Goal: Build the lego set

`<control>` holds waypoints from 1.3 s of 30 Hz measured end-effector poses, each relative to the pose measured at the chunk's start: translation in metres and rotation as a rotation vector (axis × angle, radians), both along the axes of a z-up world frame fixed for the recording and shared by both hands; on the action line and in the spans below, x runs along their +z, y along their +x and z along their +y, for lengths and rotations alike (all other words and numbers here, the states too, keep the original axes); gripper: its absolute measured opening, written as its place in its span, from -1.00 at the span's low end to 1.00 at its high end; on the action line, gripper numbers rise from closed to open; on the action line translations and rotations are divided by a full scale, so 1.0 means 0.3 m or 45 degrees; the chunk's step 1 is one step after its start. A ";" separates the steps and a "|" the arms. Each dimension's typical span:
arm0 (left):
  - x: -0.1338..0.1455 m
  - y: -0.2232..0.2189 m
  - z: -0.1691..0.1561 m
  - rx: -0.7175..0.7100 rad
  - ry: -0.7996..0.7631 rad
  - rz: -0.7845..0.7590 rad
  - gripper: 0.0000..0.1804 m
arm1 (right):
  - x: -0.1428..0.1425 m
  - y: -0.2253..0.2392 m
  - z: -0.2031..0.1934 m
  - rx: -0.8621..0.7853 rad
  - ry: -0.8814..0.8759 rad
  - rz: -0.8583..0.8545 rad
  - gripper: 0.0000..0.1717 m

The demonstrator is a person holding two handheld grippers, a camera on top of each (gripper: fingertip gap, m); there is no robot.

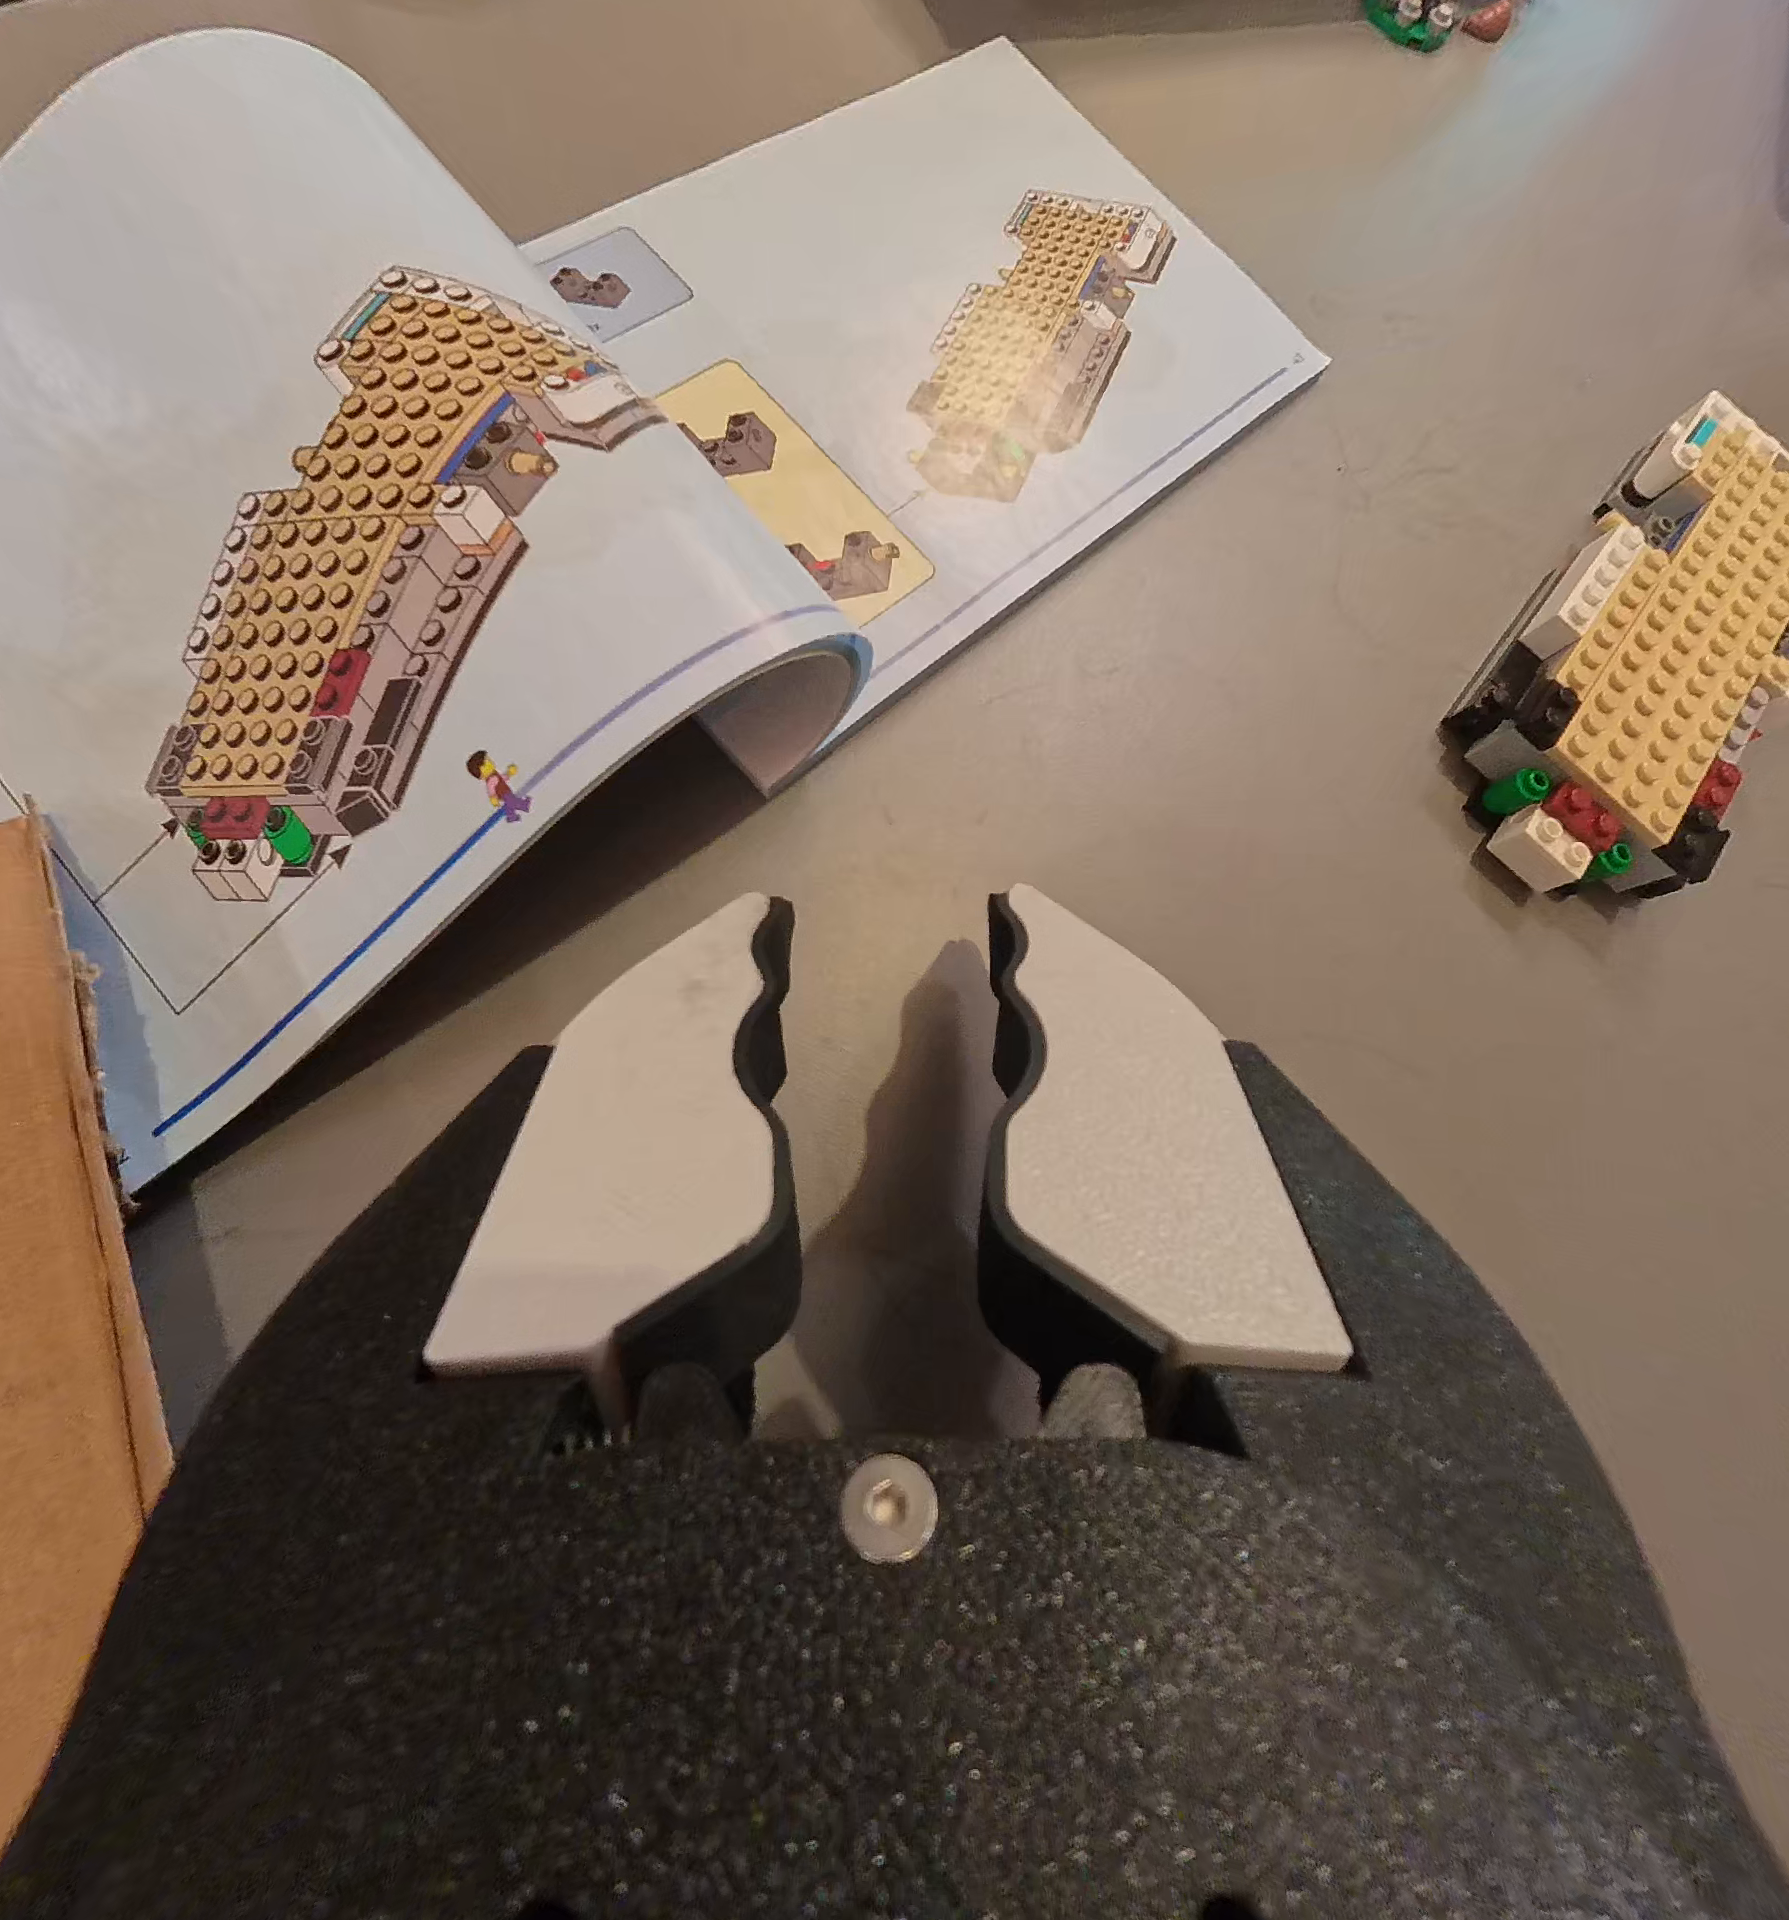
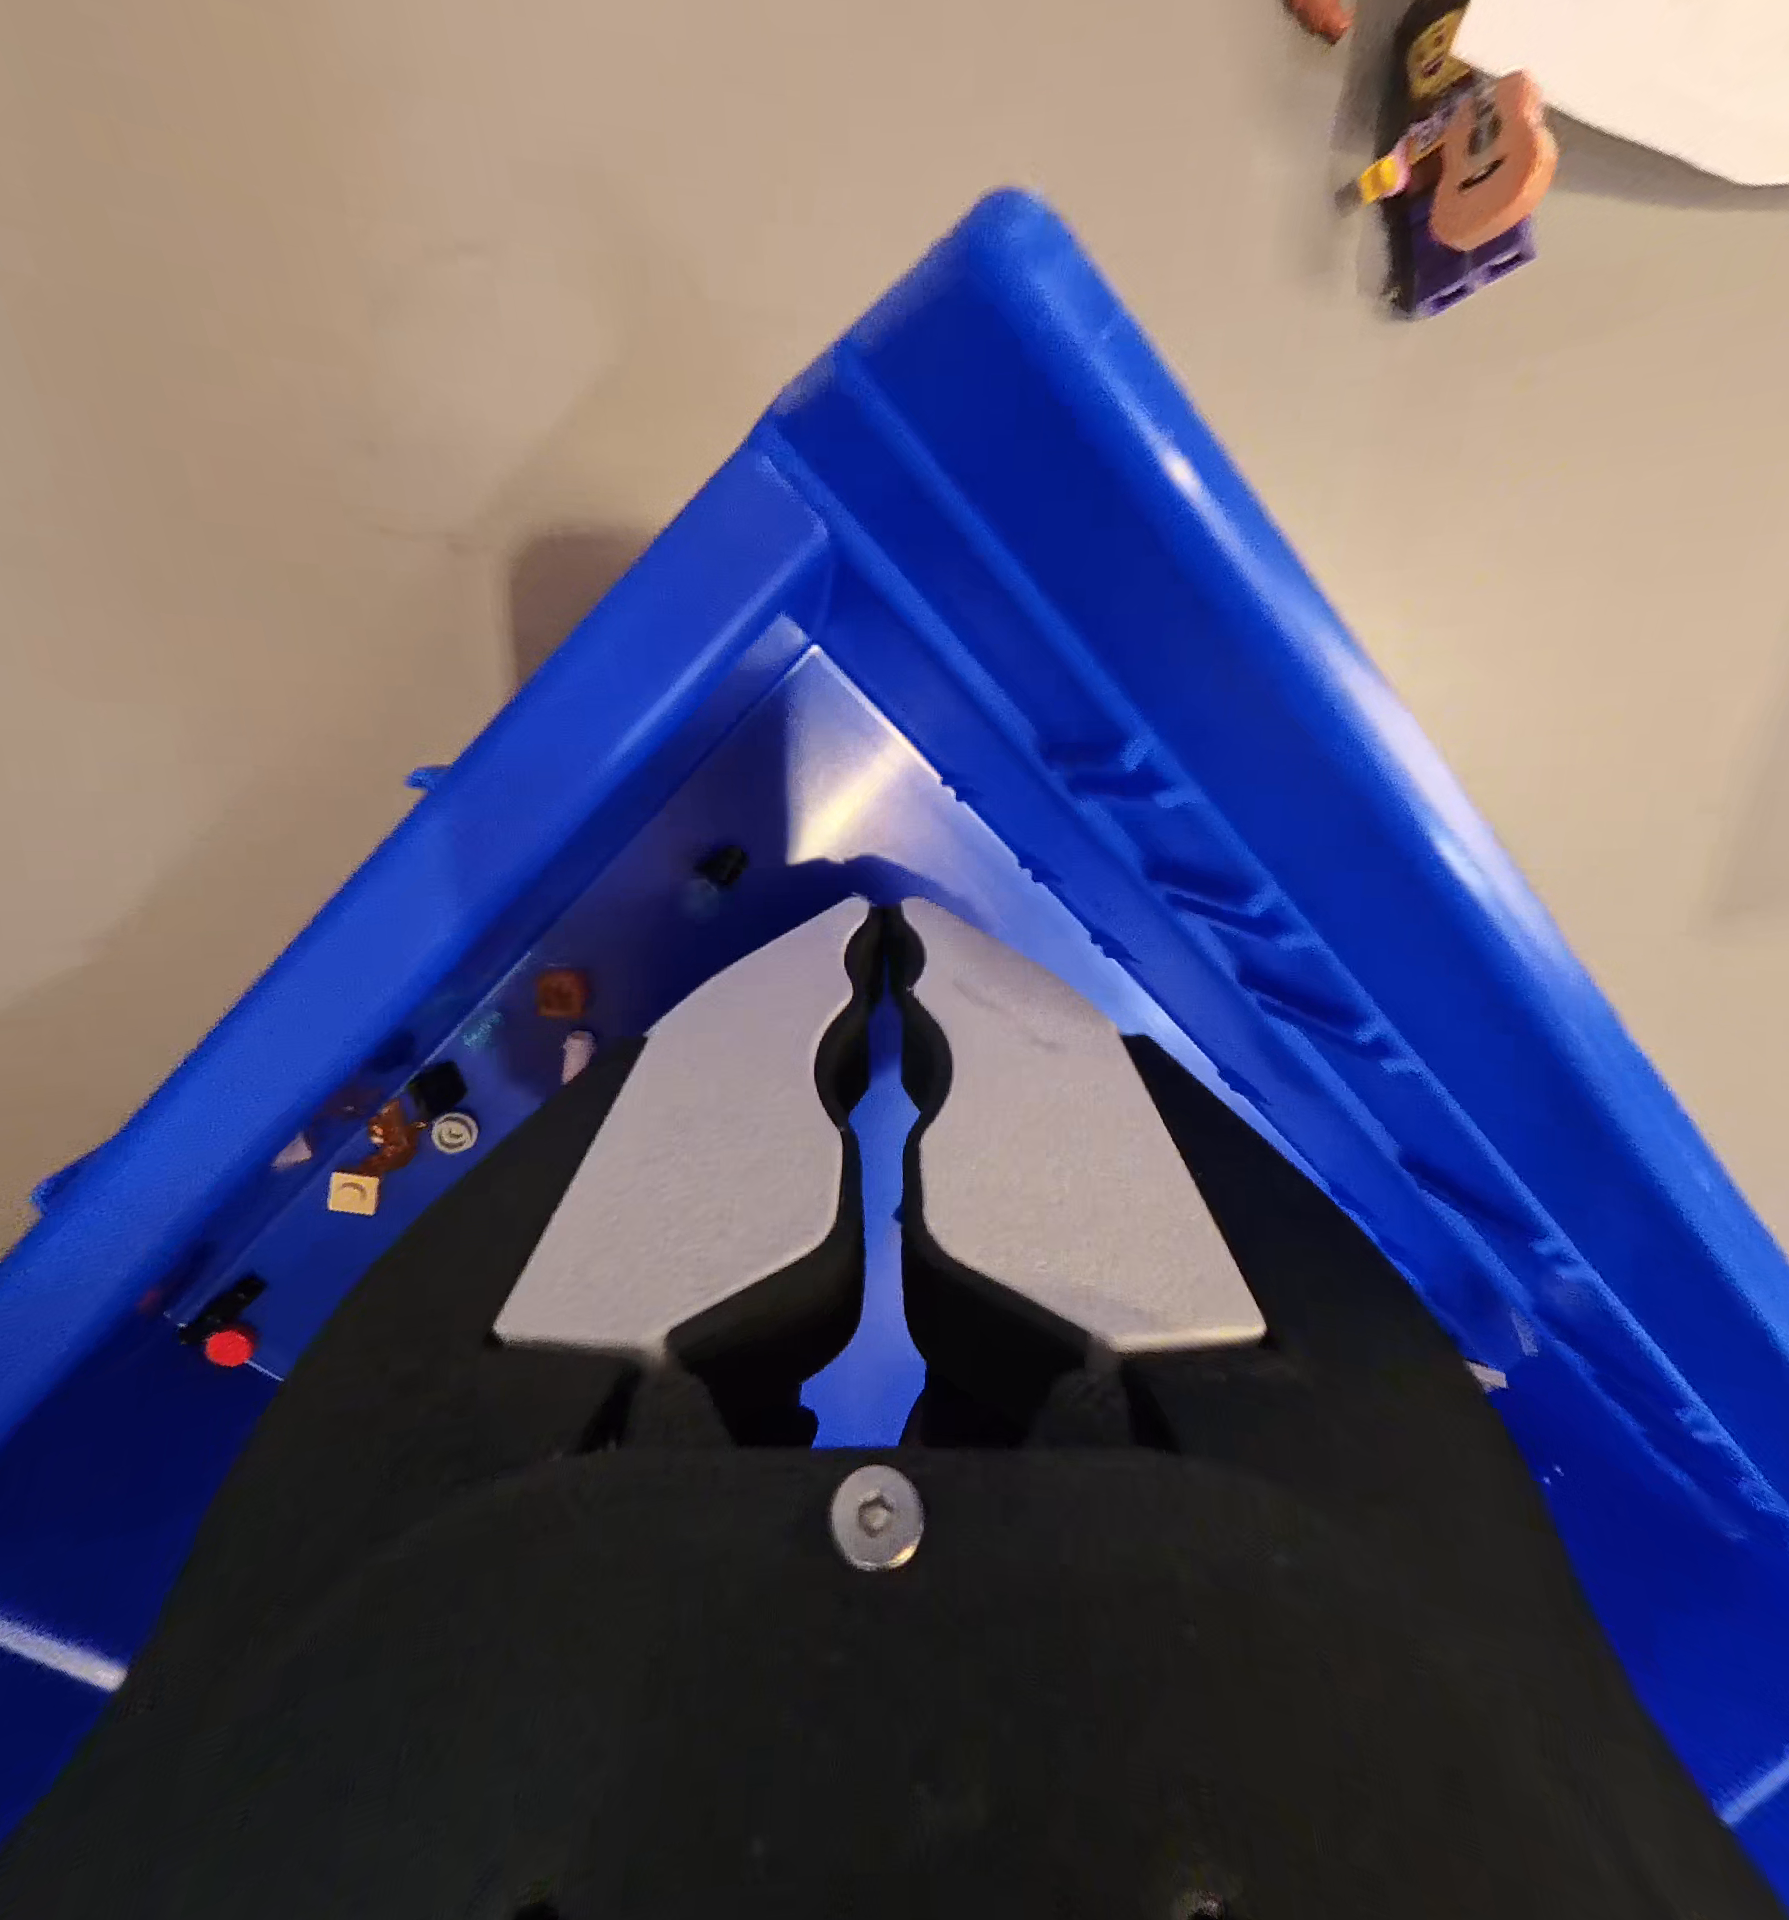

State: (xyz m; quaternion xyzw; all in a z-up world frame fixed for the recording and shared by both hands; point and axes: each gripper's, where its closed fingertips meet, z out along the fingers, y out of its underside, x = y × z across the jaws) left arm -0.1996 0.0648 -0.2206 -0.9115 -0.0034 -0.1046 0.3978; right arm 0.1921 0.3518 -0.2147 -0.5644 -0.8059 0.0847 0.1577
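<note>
While the left gripper is held low over the bare grey table, its jaws stand moderately apart with nothing between the pads. An open instruction booklet is seen ahead-left, one page curled up, its near edge close to the left fingertip but apart from it. A brown cardboard box lies at the left edge, overlapping the booklet's corner. A partly built brick model with a tan studded top is placed well off to the right.

The right gripper is shown inside a blue plastic bin, pointed into its corner, tips closed together; nothing can be made out between them. Small loose brick pieces are scattered along the bin's left inner wall. A minifigure lies on the table beyond the bin, beside a white sheet.
</note>
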 end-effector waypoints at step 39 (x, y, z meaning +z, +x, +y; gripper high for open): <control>-0.008 -0.007 0.002 0.016 -0.024 -0.028 -0.60 | -0.049 0.295 -0.007 0.137 -0.005 -0.310 -0.76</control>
